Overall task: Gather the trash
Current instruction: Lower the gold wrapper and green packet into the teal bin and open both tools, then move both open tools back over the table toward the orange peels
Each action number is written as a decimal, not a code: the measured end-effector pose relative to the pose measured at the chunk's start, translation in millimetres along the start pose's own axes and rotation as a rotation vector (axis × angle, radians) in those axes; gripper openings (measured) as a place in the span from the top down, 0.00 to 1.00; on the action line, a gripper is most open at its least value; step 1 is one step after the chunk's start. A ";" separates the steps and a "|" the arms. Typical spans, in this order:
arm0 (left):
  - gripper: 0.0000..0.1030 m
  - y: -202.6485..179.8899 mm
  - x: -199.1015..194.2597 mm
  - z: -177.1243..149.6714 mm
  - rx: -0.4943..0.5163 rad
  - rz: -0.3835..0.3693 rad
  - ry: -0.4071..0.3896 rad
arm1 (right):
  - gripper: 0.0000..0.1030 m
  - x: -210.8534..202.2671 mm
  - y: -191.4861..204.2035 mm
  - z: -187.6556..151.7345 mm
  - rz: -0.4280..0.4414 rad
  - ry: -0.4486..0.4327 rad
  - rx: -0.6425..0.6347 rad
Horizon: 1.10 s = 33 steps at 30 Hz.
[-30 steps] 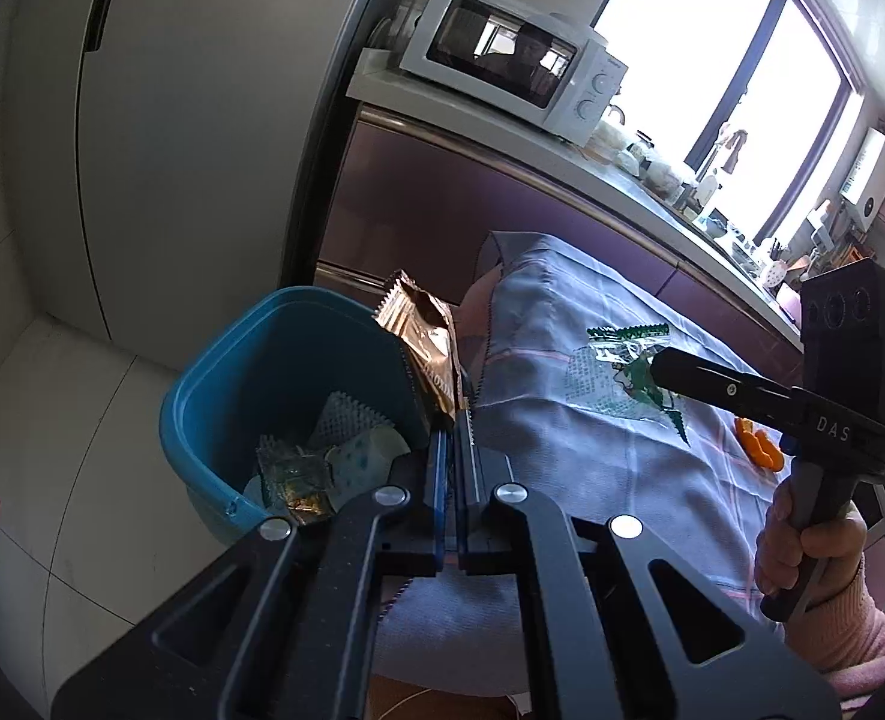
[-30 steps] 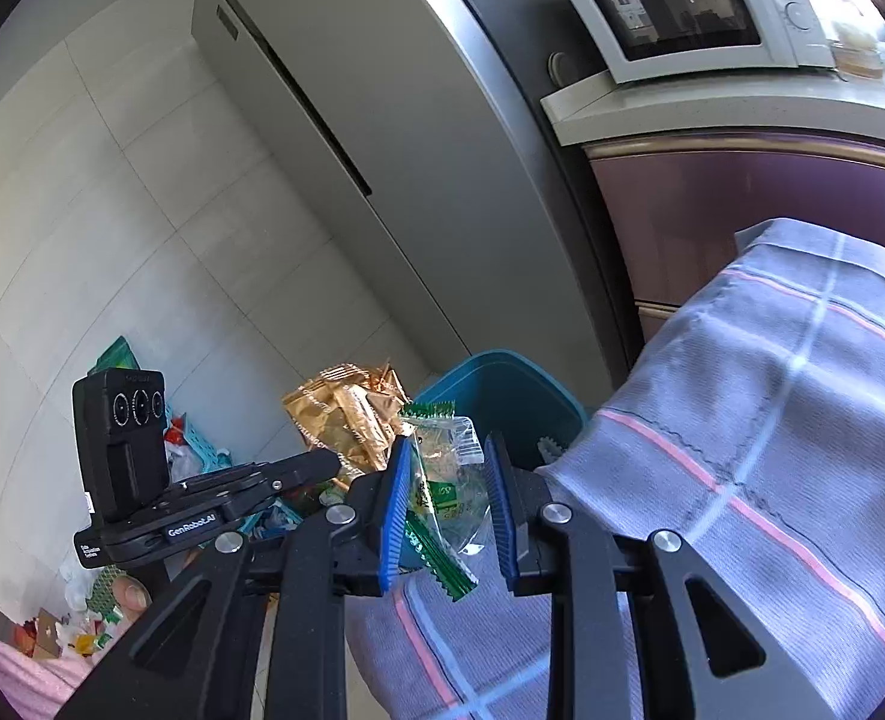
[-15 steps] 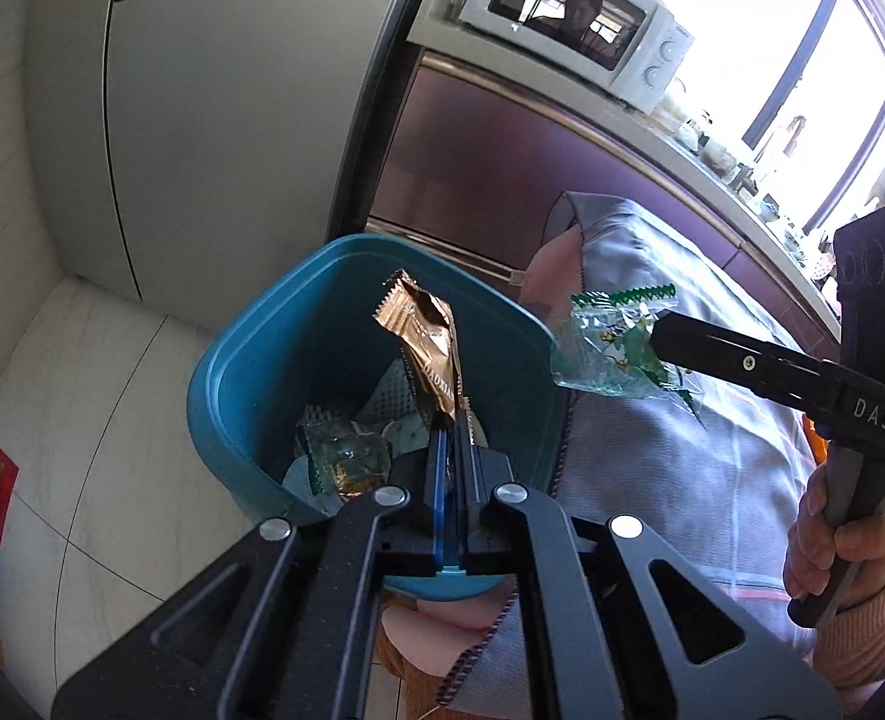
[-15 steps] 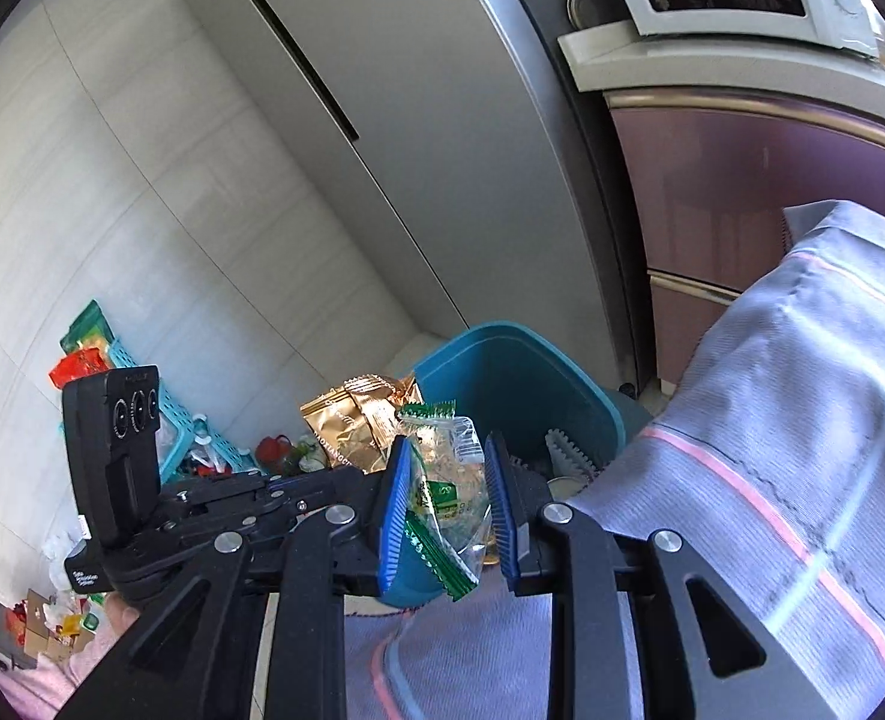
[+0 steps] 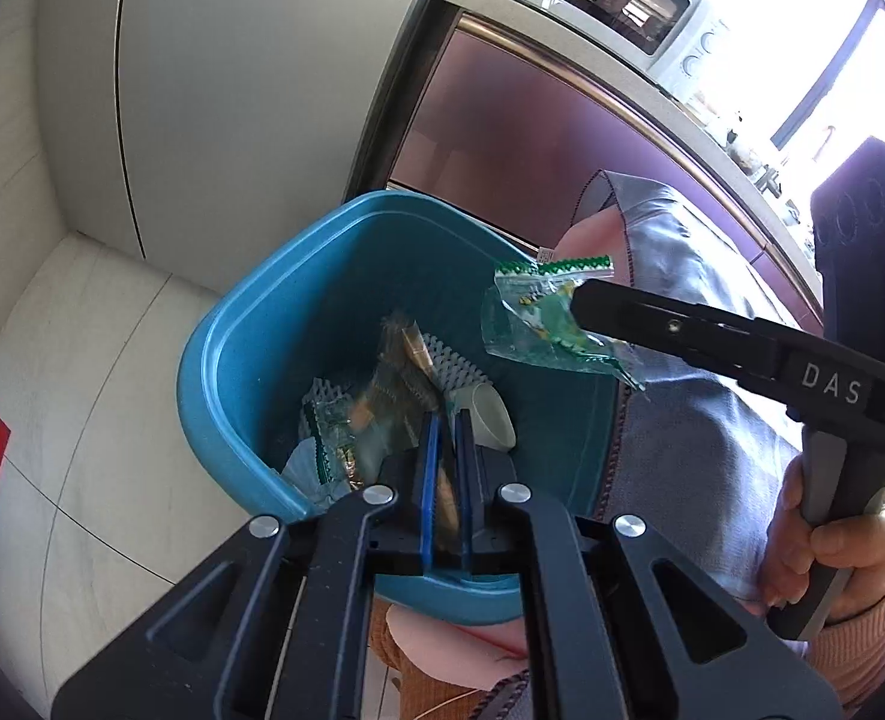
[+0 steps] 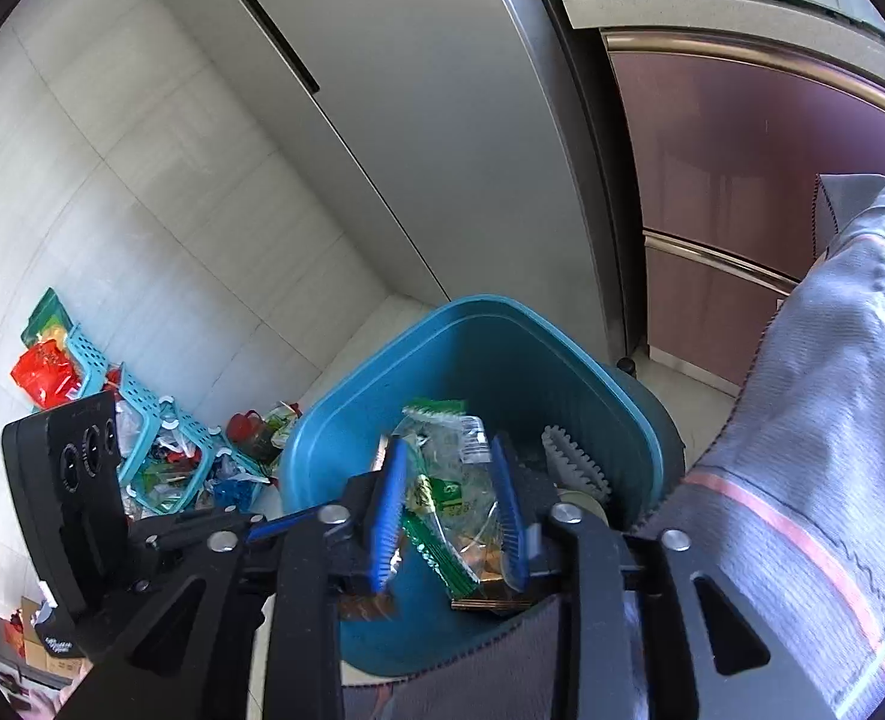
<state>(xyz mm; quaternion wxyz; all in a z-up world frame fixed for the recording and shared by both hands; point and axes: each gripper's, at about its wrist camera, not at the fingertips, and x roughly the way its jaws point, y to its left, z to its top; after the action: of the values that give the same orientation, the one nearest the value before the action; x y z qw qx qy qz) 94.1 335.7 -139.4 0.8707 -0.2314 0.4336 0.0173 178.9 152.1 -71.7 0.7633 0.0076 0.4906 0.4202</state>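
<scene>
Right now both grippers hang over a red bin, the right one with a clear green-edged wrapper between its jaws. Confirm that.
Not quite: the bin is blue, not red, as both wrist views show. The rest holds: the right gripper has the clear green-edged wrapper between its opening jaws, above the bin with the left gripper.

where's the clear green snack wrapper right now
The clear green wrapper sits between the right gripper's opening blue fingers, over the blue bin; in the left wrist view it hangs above the bin's right rim.

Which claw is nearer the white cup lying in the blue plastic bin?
Left. The left claw is down inside the blue plastic bin, beside the white cup; the right claw hangs above it near the rim.
</scene>
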 end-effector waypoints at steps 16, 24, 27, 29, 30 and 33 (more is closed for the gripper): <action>0.89 4.0 4.4 -6.1 -0.043 -0.044 -0.004 | 0.44 10.8 -8.5 5.7 0.007 0.035 0.030; 0.84 0.7 -3.7 -9.2 -0.037 -0.051 -0.023 | 0.44 -0.5 -12.7 1.8 0.035 0.011 0.029; 0.78 -5.5 -12.1 -10.5 -0.013 -0.050 -0.050 | 0.44 -16.3 -15.8 -4.2 0.054 -0.017 0.027; 0.74 -12.3 -19.1 -11.1 0.003 -0.067 -0.065 | 0.44 -31.3 -17.5 -9.8 0.063 -0.043 0.022; 0.72 -17.5 -23.2 -11.7 0.014 -0.076 -0.076 | 0.44 -40.2 -19.4 -13.7 0.067 -0.058 0.022; 0.68 -37.6 -33.8 -14.3 0.062 -0.108 -0.103 | 0.44 -69.4 -26.7 -26.8 0.063 -0.108 0.011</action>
<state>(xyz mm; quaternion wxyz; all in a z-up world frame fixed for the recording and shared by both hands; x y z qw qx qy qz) 71.0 301.9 -106.4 0.8981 -0.2263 0.3757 -0.0310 164.1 79.1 -45.4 0.7750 0.0501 0.4505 0.4404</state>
